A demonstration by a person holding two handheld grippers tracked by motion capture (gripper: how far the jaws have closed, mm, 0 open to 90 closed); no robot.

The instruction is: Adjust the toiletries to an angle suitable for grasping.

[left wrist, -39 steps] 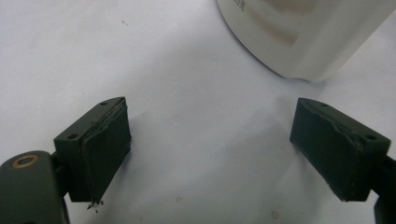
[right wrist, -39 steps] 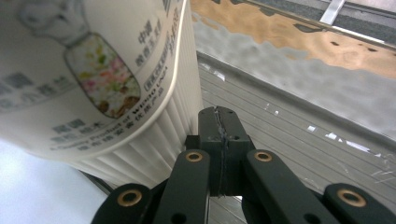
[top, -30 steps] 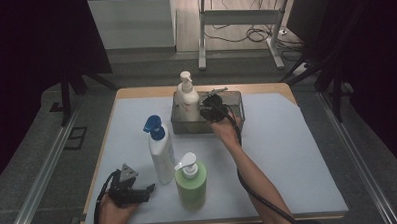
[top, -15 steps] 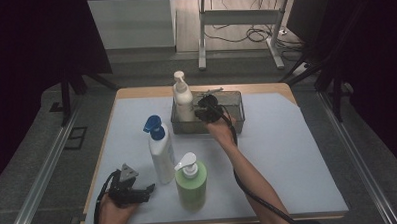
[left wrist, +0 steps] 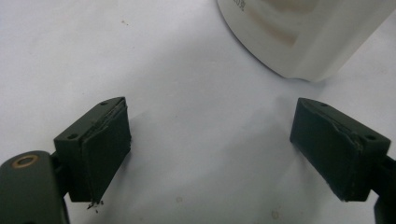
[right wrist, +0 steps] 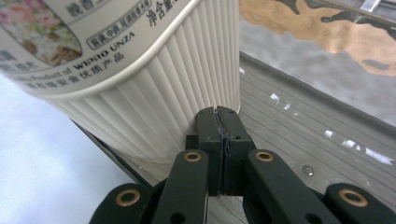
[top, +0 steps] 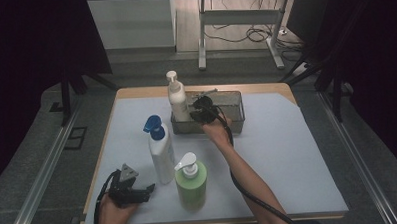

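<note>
A cream pump bottle (top: 177, 98) stands at the left end of a grey metal basket (top: 234, 113) at the back of the table. My right gripper (top: 199, 113) is shut with nothing between its jaws. Its closed tips (right wrist: 218, 114) press against the ribbed side of the cream bottle (right wrist: 140, 70), low down. Near the front left corner, my left gripper (top: 139, 190) lies low over the mat and is open and empty. It points at the base of a white bottle with a blue pump (top: 160, 153); that base (left wrist: 299, 37) is just beyond the open left gripper (left wrist: 210, 154).
A green bottle with a white pump (top: 191, 185) stands right of the white one, near the front edge. The pale blue mat (top: 288, 159) covers the tabletop. The basket floor (right wrist: 303, 130) right of the cream bottle is bare.
The cream bottle and its pump head have shifted left along the basket, with the right gripper following against its side. The left gripper has stayed put.
</note>
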